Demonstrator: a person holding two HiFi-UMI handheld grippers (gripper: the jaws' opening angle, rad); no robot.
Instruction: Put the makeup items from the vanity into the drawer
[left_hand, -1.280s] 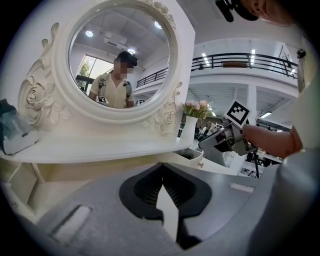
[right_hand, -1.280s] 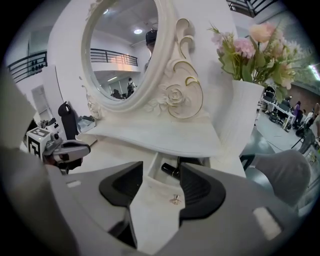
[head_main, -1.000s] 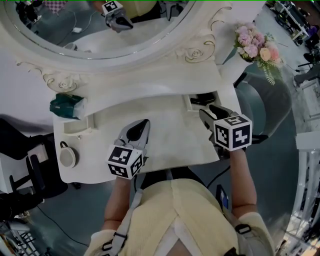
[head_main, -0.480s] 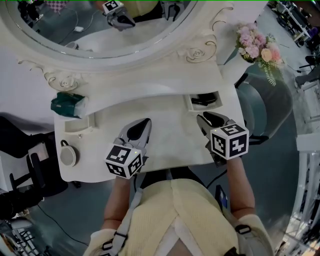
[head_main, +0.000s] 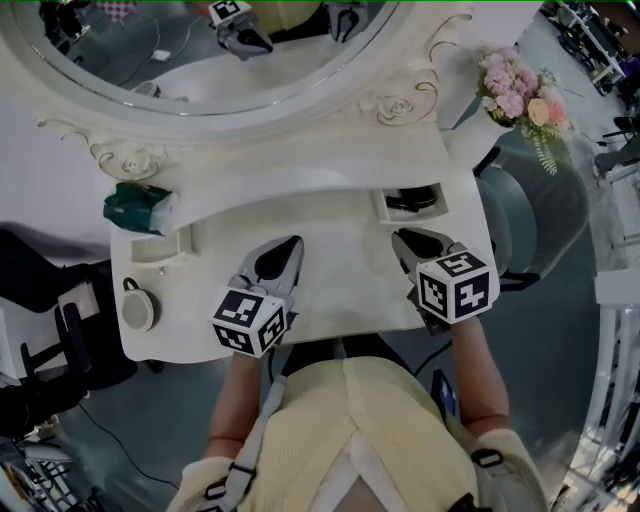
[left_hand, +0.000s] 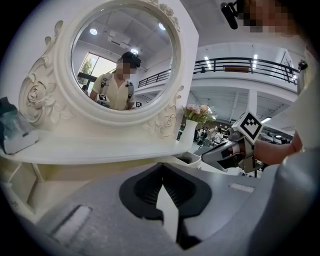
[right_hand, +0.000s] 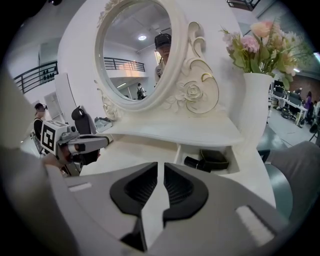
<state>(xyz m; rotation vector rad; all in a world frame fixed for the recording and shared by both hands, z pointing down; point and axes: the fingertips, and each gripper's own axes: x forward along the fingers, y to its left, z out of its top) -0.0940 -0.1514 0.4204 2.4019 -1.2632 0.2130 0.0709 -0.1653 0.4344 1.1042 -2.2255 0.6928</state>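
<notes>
Over the white vanity top (head_main: 340, 235): left gripper (head_main: 288, 246) pinched shut, empty; right gripper (head_main: 402, 240) just closing to a thin slit, empty; beyond, dark makeup items (head_main: 408, 200) in the drawer (head_main: 381, 208).

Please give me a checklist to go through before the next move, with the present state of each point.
1. Small white drawer at the right of the white vanity is open: ok.
2. Right gripper is empty; its jaws have just been closing, narrow gap left: ok.
3. Left gripper is shut and empty, not ready to pick: not ok.
4. Round white flat case lies at the vanity's left end, outside the drawer: not ok.
5. Whether the green packet at the left is makeup: cannot tell.
</notes>
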